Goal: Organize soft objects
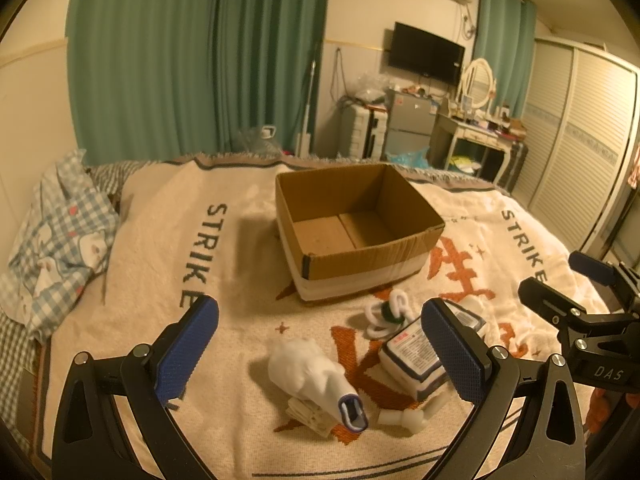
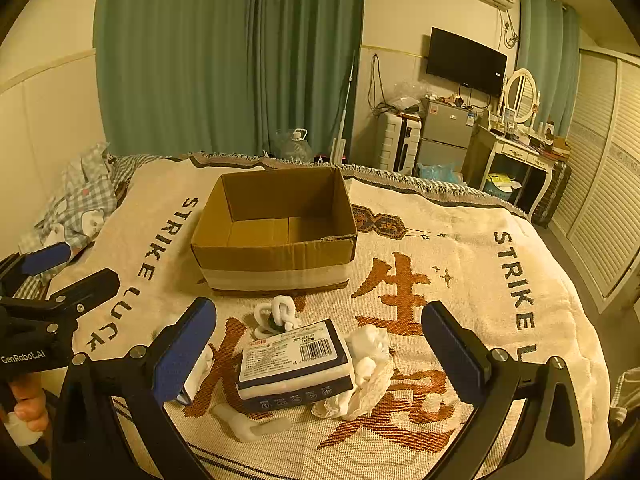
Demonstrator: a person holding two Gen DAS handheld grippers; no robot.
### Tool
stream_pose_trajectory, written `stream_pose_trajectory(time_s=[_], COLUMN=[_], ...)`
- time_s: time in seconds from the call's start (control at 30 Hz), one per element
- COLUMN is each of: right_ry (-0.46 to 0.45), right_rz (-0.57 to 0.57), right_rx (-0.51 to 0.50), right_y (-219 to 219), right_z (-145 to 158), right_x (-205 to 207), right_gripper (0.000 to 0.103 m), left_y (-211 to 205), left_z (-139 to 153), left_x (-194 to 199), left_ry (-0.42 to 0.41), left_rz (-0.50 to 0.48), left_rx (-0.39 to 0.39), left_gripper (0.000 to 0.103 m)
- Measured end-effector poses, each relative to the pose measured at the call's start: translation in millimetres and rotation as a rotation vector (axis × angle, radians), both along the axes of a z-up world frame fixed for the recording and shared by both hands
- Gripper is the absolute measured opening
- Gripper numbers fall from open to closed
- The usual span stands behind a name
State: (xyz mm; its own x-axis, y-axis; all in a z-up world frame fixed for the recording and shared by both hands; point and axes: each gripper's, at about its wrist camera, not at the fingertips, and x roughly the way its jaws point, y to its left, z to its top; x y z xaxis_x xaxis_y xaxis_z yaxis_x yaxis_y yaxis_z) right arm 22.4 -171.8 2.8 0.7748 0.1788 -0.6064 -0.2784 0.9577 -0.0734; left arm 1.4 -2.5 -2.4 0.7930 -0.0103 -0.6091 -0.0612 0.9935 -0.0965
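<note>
An open, empty cardboard box (image 1: 356, 224) (image 2: 276, 236) stands in the middle of the bed. In front of it lie a rolled white sock with a blue cuff (image 1: 314, 376), a blue-and-white tissue pack (image 1: 416, 356) (image 2: 294, 364), a white knotted rope toy (image 1: 386, 314) (image 2: 276, 316), a white lacy cloth bundle (image 2: 370, 372) and a white plastic bone-like piece (image 1: 404, 414) (image 2: 252, 426). My left gripper (image 1: 320, 352) hovers open above the sock. My right gripper (image 2: 320, 356) hovers open over the tissue pack. Neither holds anything.
A cream blanket with "STRIKE" lettering (image 1: 216, 256) (image 2: 516, 268) covers the bed. A checked quilt (image 1: 60, 236) is bunched at the left edge. Beyond the bed are green curtains, a water jug (image 2: 294, 146), a small fridge (image 2: 446, 136) and a dressing table (image 2: 520, 152).
</note>
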Motion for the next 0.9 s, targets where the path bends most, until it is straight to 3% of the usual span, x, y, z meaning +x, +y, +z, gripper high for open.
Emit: stream_pose_trajectory(time_s=[0.9], right_ry=[0.023], right_rz=[-0.004], right_rx=[0.0], right_y=[1.3], right_z=[-1.8], right_x=[0.0], right_gripper=[0.103], left_y=[-1.0], left_z=[-4.3], left_x=[-0.4], left_ry=[0.001], left_rz=[-0.002], left_rx=[0.0], left_gripper=[0.103])
